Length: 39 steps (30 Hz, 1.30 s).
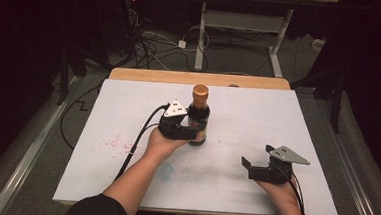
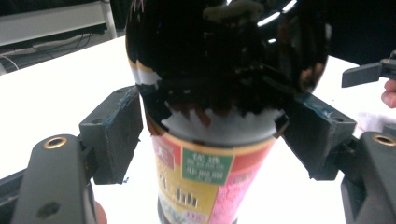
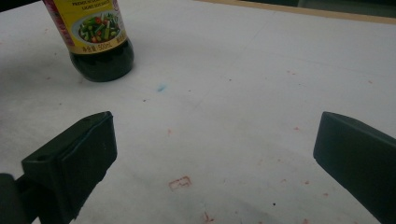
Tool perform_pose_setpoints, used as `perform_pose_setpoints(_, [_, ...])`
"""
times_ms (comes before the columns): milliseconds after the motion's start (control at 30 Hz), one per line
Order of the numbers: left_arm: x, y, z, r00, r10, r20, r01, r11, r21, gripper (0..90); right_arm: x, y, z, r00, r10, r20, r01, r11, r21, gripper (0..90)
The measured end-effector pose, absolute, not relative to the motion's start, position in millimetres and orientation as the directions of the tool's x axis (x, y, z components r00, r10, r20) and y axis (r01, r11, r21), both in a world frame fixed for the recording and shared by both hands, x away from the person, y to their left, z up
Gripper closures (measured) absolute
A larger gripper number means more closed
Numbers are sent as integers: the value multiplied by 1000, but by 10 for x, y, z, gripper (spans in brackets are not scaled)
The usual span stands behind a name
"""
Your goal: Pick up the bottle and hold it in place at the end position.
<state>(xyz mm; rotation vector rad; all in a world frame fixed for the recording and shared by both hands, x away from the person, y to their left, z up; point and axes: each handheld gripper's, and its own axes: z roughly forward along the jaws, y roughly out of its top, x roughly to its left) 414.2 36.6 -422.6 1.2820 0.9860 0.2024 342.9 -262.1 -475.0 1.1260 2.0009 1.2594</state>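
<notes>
A dark sauce bottle (image 1: 198, 118) with a gold cap and a red-and-yellow label stands upright near the middle of the white table top (image 1: 278, 118). My left gripper (image 1: 196, 134) reaches it from the left at label height. In the left gripper view the bottle (image 2: 210, 116) stands between the jaws of this gripper (image 2: 212, 140). The left pad (image 2: 116, 135) stands a sliver off the glass, so the gripper is open. My right gripper (image 1: 257, 156) rests near the front right, open and holding nothing. In its own view this gripper (image 3: 215, 154) faces the bottle's base (image 3: 95, 32).
Red specks (image 1: 111, 143) and a faint blue smudge (image 1: 165, 171) mark the white board. A wooden strip (image 1: 200, 78) borders its far edge. Cables and a desk frame (image 1: 201, 38) lie on the floor beyond. The other gripper's jaw (image 2: 369, 72) shows in the left gripper view.
</notes>
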Motion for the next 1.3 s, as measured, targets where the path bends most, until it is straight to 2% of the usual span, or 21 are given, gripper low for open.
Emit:
perform_pose_setpoints(267, [4025,549,-4164,607,625,-492,371,325,870,235,3427,-2600,-4723,-532,847,8,367,222,903,22])
perform_pose_setpoints(433, [3970,656,-4136,615,622,-486,384,302,873,236,3425,-2565,-4691,-540,841,3,353,223,909,73])
perform_pose_setpoints(533, [3923,722,-4090,620,611,-492,372,323,870,236,3427,-2535,-4659,-551,835,6,353,227,908,157])
perform_pose_setpoints(767, [3895,824,-3963,623,599,-503,339,373,864,242,3450,-2463,-4546,-577,816,11,338,227,913,280])
perform_pose_setpoints(900, [3914,815,-3894,625,595,-505,331,384,862,234,3456,-2431,-4503,-591,807,16,331,224,917,381])
perform_pose_setpoints(1100, [3948,754,-3782,635,601,-484,302,383,873,234,3463,-2403,-4420,-611,791,28,318,214,924,591])
perform_pose_setpoints(1300, [3999,673,-3690,644,598,-478,296,381,876,231,3478,-2357,-4332,-631,775,37,306,205,930,722])
